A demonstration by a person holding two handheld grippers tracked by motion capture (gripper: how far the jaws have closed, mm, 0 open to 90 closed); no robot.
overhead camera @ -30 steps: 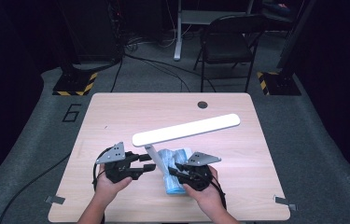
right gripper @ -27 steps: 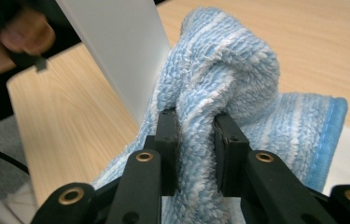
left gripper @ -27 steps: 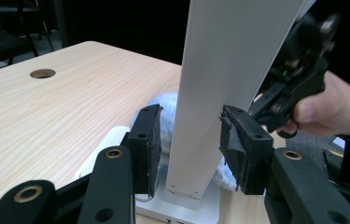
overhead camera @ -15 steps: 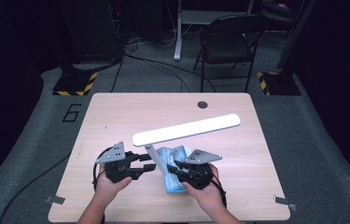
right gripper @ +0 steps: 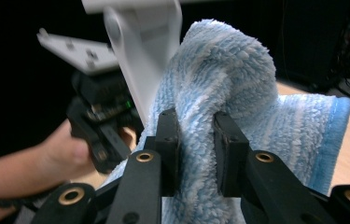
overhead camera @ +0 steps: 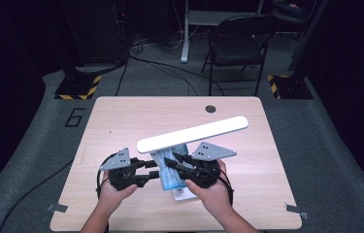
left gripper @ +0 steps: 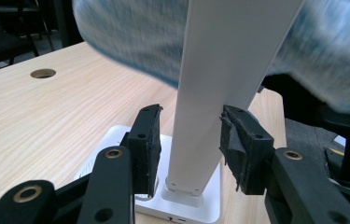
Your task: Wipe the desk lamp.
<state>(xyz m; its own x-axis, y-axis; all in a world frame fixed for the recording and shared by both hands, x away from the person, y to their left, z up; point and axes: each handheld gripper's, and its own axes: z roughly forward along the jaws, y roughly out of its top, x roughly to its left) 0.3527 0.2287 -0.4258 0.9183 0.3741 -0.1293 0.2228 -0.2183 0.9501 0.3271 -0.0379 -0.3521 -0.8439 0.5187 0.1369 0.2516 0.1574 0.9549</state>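
Dark room around a light wooden table (overhead camera: pixel 121 121), with a black folding chair (overhead camera: pixel 238 43) standing behind it. On the near half of the table stood a white desk lamp (overhead camera: pixel 191 133); my left gripper (left gripper: pixel 189 144) straddled its upright stem just above the base, and I could not tell whether the pads pressed on it. My right gripper (right gripper: pixel 196 140) was clamped on a blue-and-white terry towel (right gripper: pixel 228 84), held against the stem under the lamp's long head.
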